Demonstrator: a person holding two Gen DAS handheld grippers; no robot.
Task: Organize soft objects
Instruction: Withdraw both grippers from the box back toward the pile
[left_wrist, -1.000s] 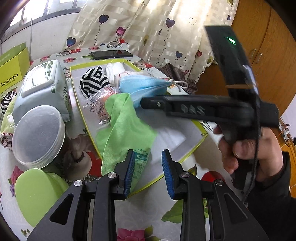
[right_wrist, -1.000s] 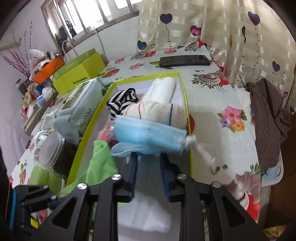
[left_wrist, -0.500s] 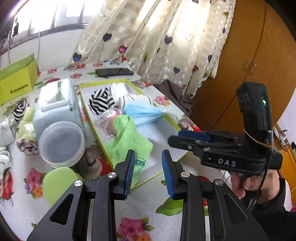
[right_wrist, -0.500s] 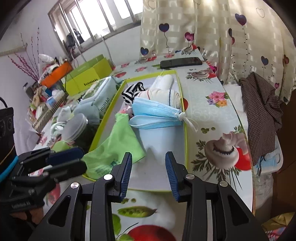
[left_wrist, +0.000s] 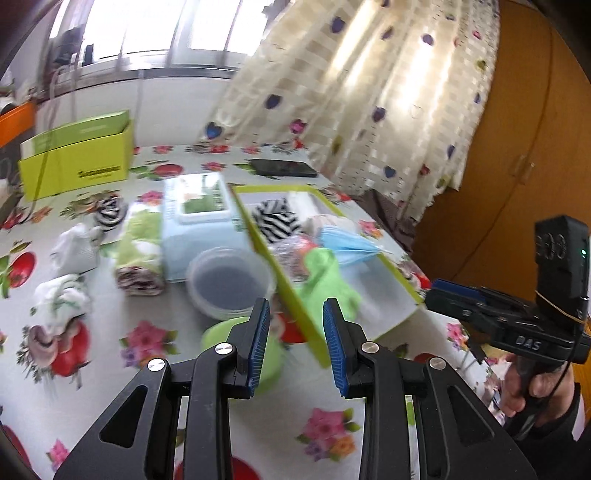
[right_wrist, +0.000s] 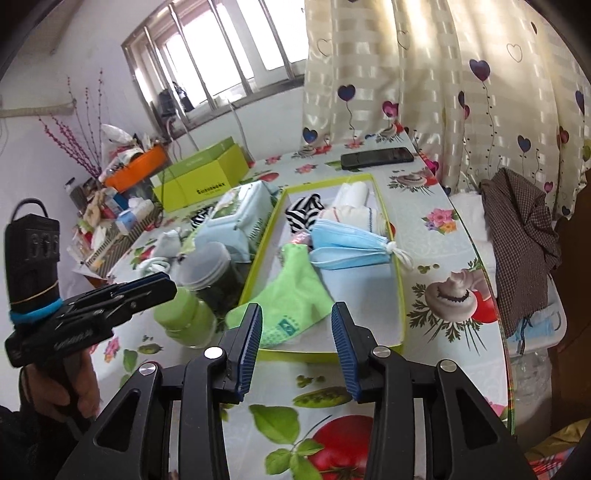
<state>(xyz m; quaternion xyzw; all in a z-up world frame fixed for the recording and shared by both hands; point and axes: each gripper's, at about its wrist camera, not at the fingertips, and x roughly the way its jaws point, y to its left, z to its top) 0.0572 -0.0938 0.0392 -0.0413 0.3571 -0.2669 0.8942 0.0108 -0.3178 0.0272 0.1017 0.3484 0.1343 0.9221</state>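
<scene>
A green-rimmed tray (right_wrist: 400, 295) holds a blue face mask (right_wrist: 351, 243), a green sock (right_wrist: 291, 299), a striped sock (right_wrist: 304, 210) and a white roll (right_wrist: 354, 192). My right gripper (right_wrist: 296, 310) hovers short of the tray's near edge, its jaws opening with nothing between them. My left gripper (left_wrist: 295, 306) is open and empty above the tray's near corner (left_wrist: 295, 310). Loose on the table to the left lie a striped sock (left_wrist: 109, 214), a white sock (left_wrist: 74, 247), a rolled cloth (left_wrist: 138, 254) and a crumpled white cloth (left_wrist: 61, 299).
Beside the tray stand a wipes pack (left_wrist: 199, 221), a lidded plastic tub (left_wrist: 229, 280) and a green cup (left_wrist: 240, 339). A yellow-green box (left_wrist: 77, 158) and a phone (left_wrist: 284, 168) lie at the back. A brown checked cloth (right_wrist: 517, 236) hangs off the right edge.
Both grippers have drawn back and risen from the tray. The right one has left the blue mask lying in the tray and widened its jaws. The left view has swung left.
</scene>
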